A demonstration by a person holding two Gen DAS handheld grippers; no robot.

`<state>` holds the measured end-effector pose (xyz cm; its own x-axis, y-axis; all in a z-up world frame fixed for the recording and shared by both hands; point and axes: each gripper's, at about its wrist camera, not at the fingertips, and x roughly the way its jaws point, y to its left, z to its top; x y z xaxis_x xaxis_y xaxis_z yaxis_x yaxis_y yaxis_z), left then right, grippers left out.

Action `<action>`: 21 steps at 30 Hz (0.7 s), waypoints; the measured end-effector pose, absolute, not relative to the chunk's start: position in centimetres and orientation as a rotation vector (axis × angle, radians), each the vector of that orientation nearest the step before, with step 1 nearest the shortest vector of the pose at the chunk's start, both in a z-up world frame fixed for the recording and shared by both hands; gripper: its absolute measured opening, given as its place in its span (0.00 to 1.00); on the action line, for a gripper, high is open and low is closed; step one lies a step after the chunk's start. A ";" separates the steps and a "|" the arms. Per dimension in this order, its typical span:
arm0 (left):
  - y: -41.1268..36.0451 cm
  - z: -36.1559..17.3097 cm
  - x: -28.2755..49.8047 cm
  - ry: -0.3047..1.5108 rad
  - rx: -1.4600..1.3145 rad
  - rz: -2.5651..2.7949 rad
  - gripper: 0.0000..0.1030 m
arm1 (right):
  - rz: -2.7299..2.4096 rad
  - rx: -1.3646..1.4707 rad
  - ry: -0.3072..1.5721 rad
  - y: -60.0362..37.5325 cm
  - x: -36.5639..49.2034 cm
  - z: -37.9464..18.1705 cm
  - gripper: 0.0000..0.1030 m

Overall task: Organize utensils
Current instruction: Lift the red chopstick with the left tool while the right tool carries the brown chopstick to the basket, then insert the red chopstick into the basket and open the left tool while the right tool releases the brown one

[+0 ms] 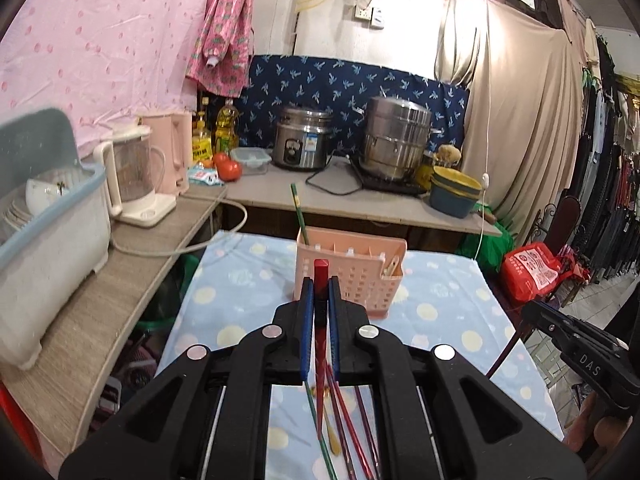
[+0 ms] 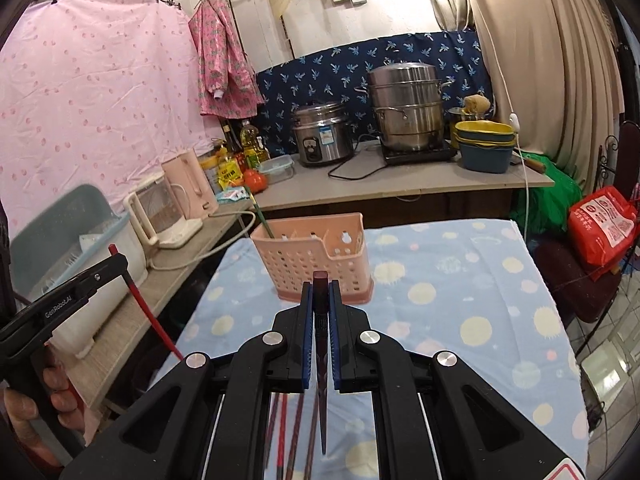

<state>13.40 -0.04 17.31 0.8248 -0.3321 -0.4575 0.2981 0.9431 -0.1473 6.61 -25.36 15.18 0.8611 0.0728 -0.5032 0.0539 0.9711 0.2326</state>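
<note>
A pink perforated utensil caddy (image 1: pixel 349 276) (image 2: pixel 316 264) stands on the dotted blue tablecloth, with a green chopstick (image 1: pixel 299 214) (image 2: pixel 262 216) upright in its left compartment. My left gripper (image 1: pixel 320 288) is shut on a red chopstick (image 1: pixel 320 344), held upright in front of the caddy; it also shows at the left of the right wrist view (image 2: pixel 144 304). My right gripper (image 2: pixel 320 292) is shut on a dark maroon chopstick (image 2: pixel 321 360), also upright before the caddy. Several loose chopsticks (image 1: pixel 348 420) (image 2: pixel 286 432) and a gold spoon (image 1: pixel 330 424) lie on the cloth under the grippers.
The blue-clothed table (image 2: pixel 460 300) has a wooden counter on its left with a dish rack (image 1: pixel 44 216), blender jug (image 1: pixel 136 176) and kettle. Behind stand a rice cooker (image 1: pixel 302 136), a steamer pot (image 1: pixel 394 136), bowls (image 1: pixel 454 192) and tomatoes. A red bag (image 2: pixel 604 224) sits at right.
</note>
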 end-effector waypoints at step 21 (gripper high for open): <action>-4.8 27.8 29.2 0.305 -0.080 -0.333 0.07 | 0.008 0.265 0.320 -27.2 25.0 24.8 0.07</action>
